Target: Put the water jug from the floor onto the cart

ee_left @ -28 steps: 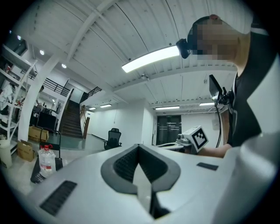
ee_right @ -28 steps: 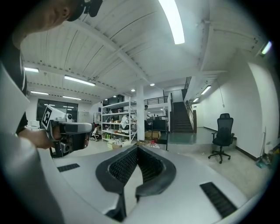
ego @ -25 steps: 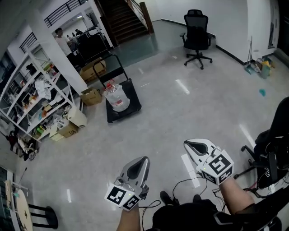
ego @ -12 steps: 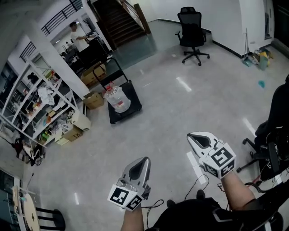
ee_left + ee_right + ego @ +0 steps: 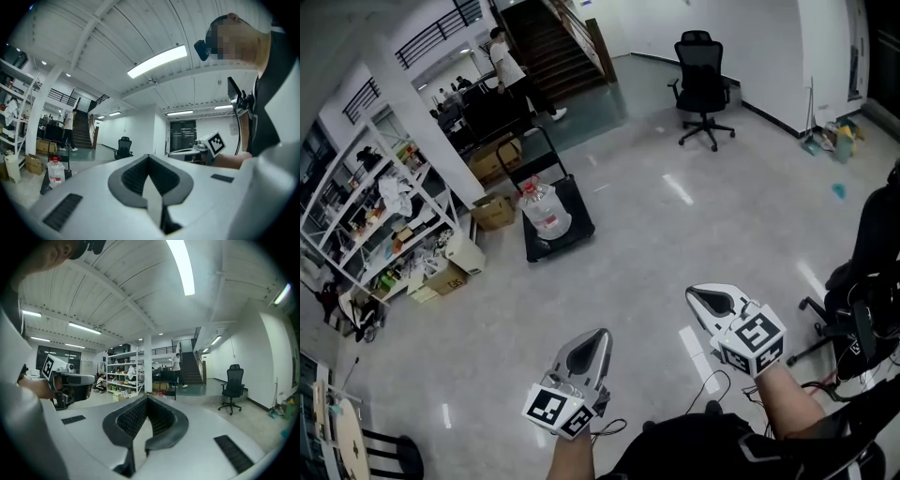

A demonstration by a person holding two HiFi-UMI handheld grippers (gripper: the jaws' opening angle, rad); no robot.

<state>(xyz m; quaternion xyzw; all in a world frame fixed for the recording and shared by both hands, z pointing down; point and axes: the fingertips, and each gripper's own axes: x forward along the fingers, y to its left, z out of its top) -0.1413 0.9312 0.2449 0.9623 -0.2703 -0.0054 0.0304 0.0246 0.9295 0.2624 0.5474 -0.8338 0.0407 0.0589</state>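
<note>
Water jug point(image 5: 546, 210): upright on the deck of the black cart point(image 5: 574, 234), red cap on top
Cart: parked on the glossy floor point(image 5: 675, 234), just beside the shelving point(image 5: 375, 216) and a cardboard box point(image 5: 493, 210)
Left hand-held gripper point(image 5: 598, 334): jaws pressed together, nothing between them; held low in front of the person, well apart from the cart
Right hand-held gripper point(image 5: 694, 294): jaws fully closed, empty; alongside the left one
Background: office chair point(image 5: 703, 84) near the far wall; a person point(image 5: 511, 66) by the stairs point(image 5: 553, 37)
</note>
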